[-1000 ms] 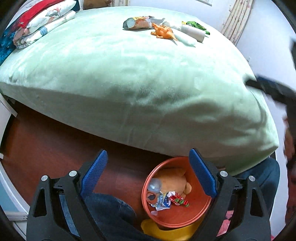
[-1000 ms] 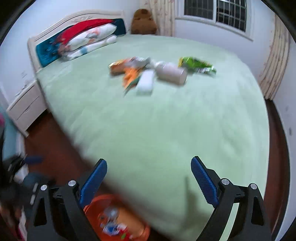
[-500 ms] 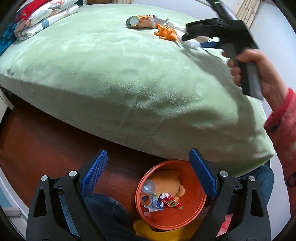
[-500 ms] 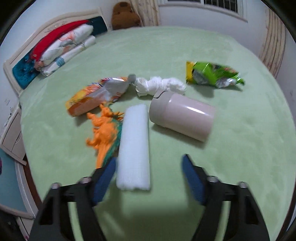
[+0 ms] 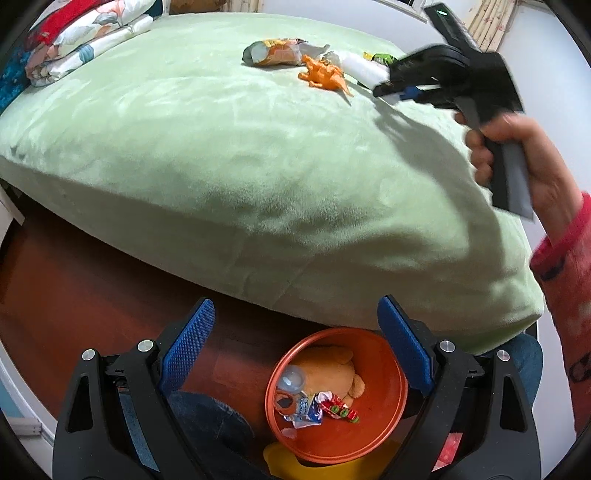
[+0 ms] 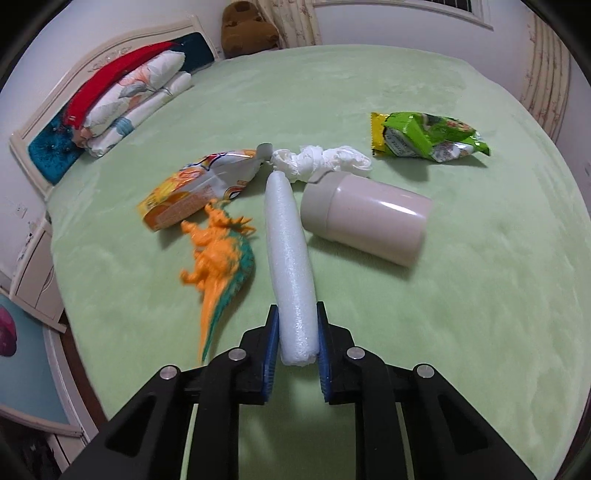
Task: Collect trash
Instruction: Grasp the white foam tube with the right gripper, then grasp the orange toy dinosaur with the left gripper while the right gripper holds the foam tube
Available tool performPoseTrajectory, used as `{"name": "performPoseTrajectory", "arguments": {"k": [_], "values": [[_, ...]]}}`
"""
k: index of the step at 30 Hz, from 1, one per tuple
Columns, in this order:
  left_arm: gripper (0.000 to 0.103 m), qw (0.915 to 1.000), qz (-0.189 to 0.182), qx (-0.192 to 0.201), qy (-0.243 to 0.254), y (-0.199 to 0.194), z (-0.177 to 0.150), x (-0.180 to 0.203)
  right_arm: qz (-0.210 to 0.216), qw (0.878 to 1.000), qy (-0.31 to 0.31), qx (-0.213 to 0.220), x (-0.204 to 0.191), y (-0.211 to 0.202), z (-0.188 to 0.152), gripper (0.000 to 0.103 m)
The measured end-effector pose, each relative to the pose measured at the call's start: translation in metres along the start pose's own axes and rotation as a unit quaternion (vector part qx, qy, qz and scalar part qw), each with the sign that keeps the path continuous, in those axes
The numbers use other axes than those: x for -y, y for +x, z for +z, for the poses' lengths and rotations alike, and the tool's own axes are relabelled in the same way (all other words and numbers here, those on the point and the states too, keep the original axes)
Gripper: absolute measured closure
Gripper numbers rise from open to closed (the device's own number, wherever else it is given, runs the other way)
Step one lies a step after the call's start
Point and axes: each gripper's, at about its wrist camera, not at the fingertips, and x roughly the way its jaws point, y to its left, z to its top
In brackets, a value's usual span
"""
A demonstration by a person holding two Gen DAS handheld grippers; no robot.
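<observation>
The right tool (image 6: 295, 332) has closed, seemingly pinching the foam roll (image 6: 290, 258); left tool (image 5: 295, 343) spread.

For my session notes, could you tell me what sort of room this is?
Almost certainly a bedroom: a large bed with a green cover, folded quilts against its headboard, and a curtained window behind.

white foam roll (image 6: 291, 273) finely pebbled, matt; beige cup (image 6: 369, 218) smooth, glossy; bed cover (image 6: 443, 314) plush green cloth; snack bags (image 6: 424, 138) shiny foil
</observation>
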Motion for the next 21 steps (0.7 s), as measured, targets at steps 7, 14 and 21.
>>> {"name": "performPoseTrajectory", "arguments": {"k": [7,14,21], "values": [[0.015,0.9998,0.001,0.013,0.014,-0.003,0.022,0.01,0.028,0.999,-0.009,0.032,0.018,-0.061,-0.041,0.085],[0.015,0.9984,0.002,0.056,0.011,0.012,0.08,0.019,0.051,0.996,-0.023,0.075,0.029,-0.127,-0.082,0.085],[0.015,0.9966,0.011,0.081,0.009,0.048,0.152,0.036,0.054,0.991,-0.046,0.114,0.03,-0.177,-0.114,0.085]]}}
